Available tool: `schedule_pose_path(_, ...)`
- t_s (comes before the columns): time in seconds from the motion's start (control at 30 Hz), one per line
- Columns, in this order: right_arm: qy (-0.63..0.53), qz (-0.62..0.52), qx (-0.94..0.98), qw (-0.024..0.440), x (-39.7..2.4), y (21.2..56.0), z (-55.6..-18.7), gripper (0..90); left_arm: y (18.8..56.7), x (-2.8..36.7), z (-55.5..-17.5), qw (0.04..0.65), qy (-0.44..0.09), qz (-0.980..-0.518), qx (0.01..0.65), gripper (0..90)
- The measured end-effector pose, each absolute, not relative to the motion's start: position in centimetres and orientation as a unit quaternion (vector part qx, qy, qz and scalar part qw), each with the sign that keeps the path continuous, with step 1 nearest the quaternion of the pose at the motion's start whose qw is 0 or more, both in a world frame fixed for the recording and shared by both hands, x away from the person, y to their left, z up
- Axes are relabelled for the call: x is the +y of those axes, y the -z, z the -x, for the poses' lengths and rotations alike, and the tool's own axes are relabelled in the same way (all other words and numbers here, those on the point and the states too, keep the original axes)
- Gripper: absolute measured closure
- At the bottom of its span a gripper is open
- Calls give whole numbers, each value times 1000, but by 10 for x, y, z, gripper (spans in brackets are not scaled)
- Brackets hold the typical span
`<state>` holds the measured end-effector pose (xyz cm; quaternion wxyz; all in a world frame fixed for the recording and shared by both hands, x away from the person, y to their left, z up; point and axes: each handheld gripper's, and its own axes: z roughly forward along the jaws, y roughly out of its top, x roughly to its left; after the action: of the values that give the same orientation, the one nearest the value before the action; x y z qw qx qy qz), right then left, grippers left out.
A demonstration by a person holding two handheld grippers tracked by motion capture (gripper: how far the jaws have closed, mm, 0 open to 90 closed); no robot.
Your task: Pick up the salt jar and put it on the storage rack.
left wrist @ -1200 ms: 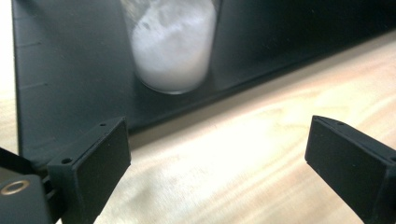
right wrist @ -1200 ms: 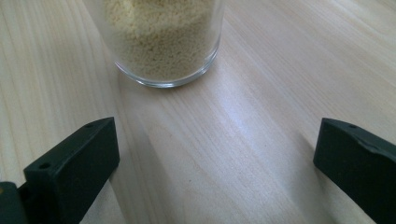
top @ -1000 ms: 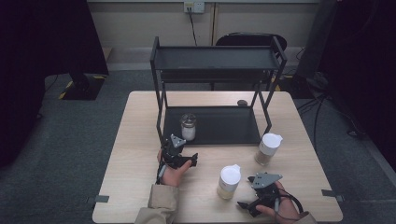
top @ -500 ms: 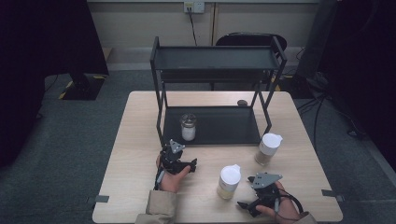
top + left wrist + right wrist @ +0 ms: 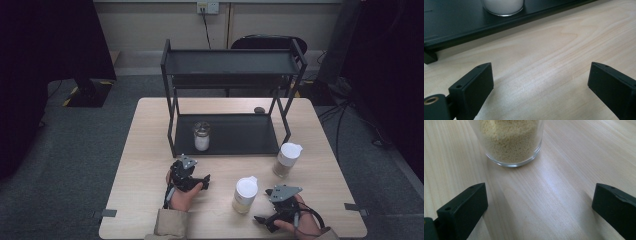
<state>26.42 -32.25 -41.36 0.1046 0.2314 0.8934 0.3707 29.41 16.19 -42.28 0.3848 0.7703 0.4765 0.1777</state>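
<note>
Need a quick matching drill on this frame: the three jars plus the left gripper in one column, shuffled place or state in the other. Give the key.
Things:
1. jar of white powder
2. jar of yellow grains
3. jar of brown contents
4. left gripper

Places or states:
A. on the bare table, by the rack's front right leg
B. jaws open, nothing between them
C. on the rack's bottom shelf
D. on the table just ahead of the right gripper

Pairs: 1-C, 2-D, 3-A, 4-B
</note>
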Motion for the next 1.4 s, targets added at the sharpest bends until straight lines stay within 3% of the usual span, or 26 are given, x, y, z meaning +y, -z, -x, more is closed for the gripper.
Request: schedule_pose_path(1.4, -371, -232, 893, 105, -322, 414, -264, 0, 421, 163, -273, 364, -172, -788, 466, 57)
